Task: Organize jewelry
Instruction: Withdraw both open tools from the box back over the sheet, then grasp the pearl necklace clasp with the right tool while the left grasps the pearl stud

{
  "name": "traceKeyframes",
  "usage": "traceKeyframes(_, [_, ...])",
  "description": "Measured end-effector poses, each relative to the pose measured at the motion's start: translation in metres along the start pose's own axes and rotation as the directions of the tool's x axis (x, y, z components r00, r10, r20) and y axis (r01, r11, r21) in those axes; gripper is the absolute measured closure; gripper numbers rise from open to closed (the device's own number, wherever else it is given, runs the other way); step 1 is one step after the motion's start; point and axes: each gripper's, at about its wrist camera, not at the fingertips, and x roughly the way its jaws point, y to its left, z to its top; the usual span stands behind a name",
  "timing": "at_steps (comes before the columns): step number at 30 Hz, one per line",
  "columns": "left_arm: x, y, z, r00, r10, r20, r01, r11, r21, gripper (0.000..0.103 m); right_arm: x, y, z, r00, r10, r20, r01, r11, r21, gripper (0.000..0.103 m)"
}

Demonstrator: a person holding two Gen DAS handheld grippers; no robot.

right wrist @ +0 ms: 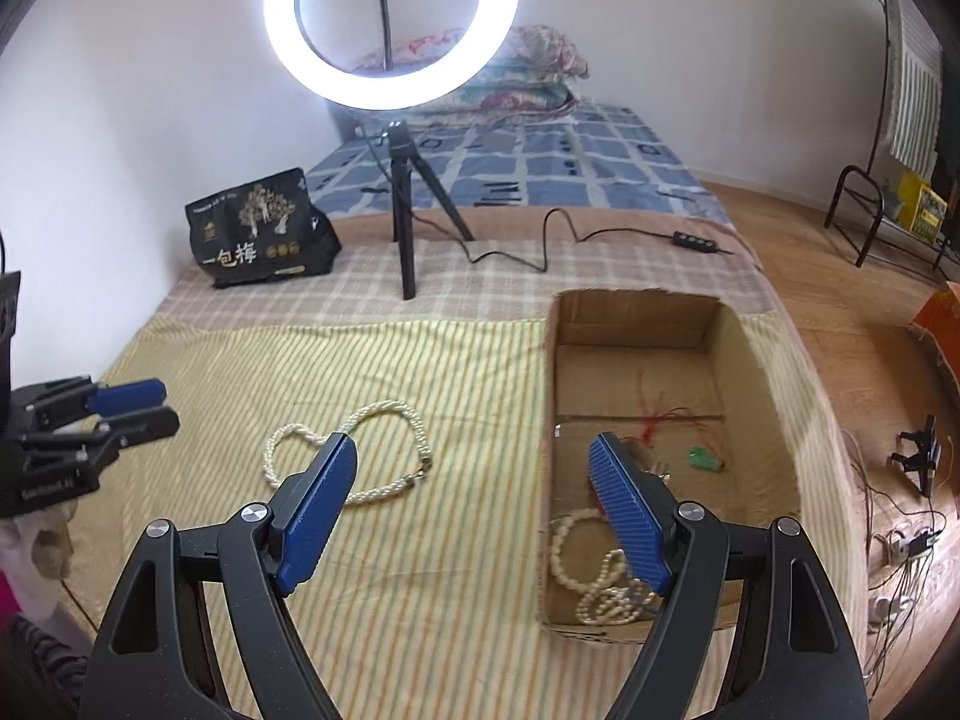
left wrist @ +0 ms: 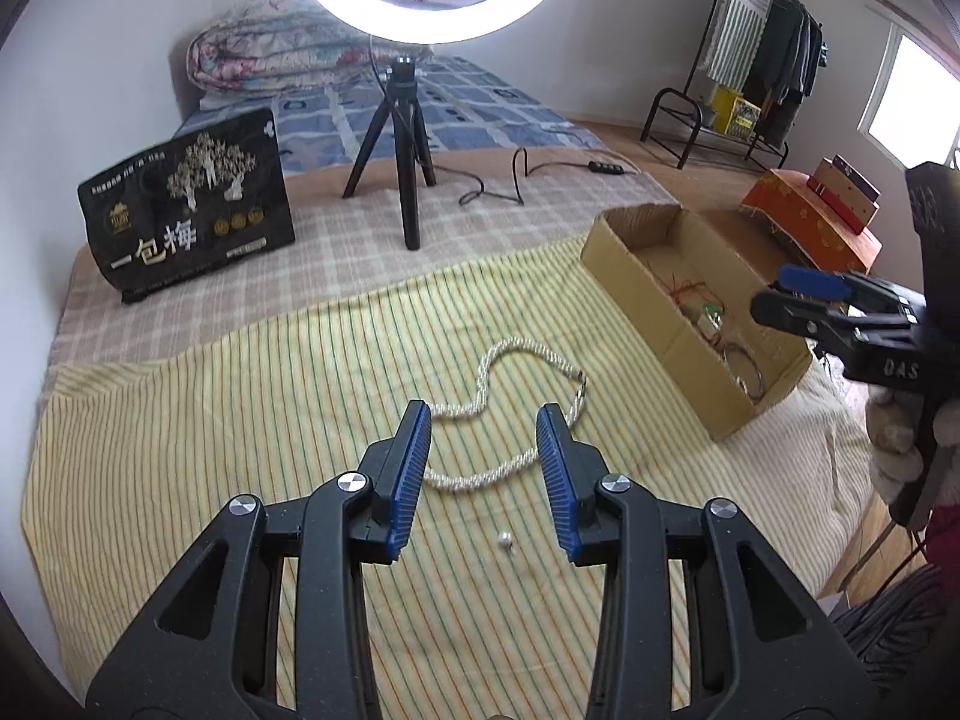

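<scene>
Looking along the left wrist cam, the left hand-held gripper [left wrist: 483, 420] hung w/ its jaws wide apart and nothing between them, poised over the yellow striped cloth [left wrist: 240, 420] on the bed. The twisted pearl necklace [left wrist: 498, 396] lay looped on that cloth just ahead of the blue pads [left wrist: 411, 468], partly hidden behind them. A small loose bead [left wrist: 504, 539] sat nearer the camera, between the two fingers. To the right stood the cardboard box [left wrist: 648, 300], w/ the right hand-held gripper [left wrist: 774, 294] beside its near end, side-on; couldn't tell its gap from here.

From the right wrist cam, the right hand-held gripper [right wrist: 474, 450] was also spread wide and empty, straddling the box's left wall. The necklace [right wrist: 354, 450] lay on the cloth left of the box [right wrist: 738, 360], apart from it. Inside the box were pearl strands [right wrist: 594, 582], a red cord [right wrist: 654, 414] and a small green piece [right wrist: 703, 459]. Behind, a ring light [right wrist: 390, 24] on a tripod and a black snack bag [right wrist: 258, 240].
</scene>
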Motion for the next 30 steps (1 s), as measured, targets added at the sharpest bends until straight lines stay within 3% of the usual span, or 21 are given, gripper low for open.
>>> traceKeyframes(4, [0.009, -0.004, -0.015, 0.999, -0.009, -0.049, 0.01, 0.999, 0.03, 0.066, 0.019, 0.01, 0.003, 0.998, 0.026, -0.05, -0.024, 0.999, 0.028, 0.027])
traceKeyframes(11, [0.026, -0.014, -0.037, 0.991, -0.036, -0.126, 0.045, 0.996, 0.074, 0.066, 0.057, 0.014, 0.001, 0.983, 0.084, -0.161, -0.065, 0.99, 0.124, 0.06])
traceKeyframes(23, [0.054, -0.025, -0.062, 0.975, -0.051, -0.216, 0.078, 0.99, 0.12, 0.072, 0.101, 0.003, -0.012, 0.939, 0.186, -0.289, -0.105, 0.956, 0.274, 0.075])
traceKeyframes(30, [0.062, -0.025, -0.069, 0.972, -0.045, -0.23, 0.078, 0.987, 0.137, 0.072, 0.114, 0.004, -0.014, 0.93, 0.191, -0.314, -0.099, 0.953, 0.286, 0.079])
